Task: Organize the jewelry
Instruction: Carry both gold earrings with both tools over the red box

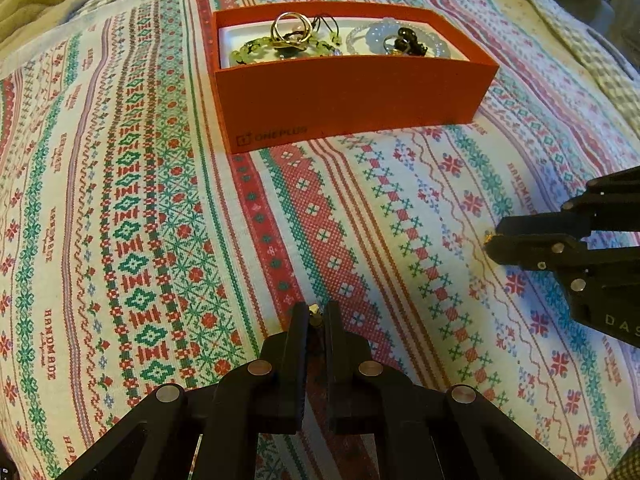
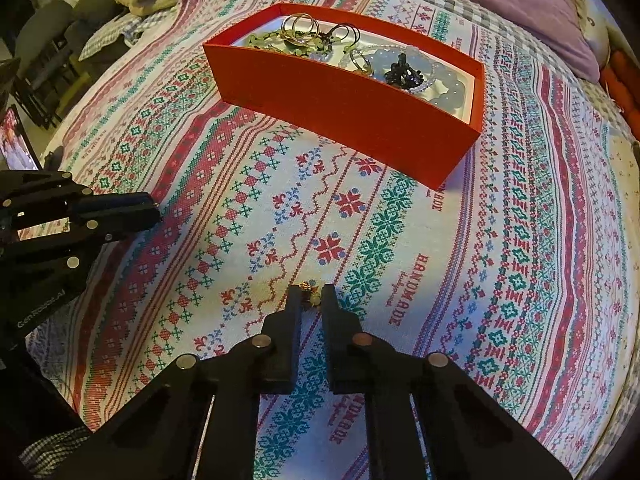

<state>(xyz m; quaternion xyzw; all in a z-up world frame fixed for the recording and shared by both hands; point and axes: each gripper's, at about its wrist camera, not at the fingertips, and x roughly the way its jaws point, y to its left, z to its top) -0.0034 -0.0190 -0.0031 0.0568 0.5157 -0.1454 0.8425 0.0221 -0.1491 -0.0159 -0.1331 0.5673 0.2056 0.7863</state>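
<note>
Orange box (image 1: 352, 96) holds rings, bead bracelets; both hand-held grippers apparently pinch small trinkets.

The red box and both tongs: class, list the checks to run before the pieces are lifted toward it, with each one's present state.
1. Right tongs closed on the small gold and pale-bead piece: ok.
2. Left tongs shut on a small metal piece: ok.
3. Red box open-topped: ok.
4. Patterned cloth between tongs and box free of obstacles: ok.
5. Grip firm enough to lift: cannot tell.
</note>
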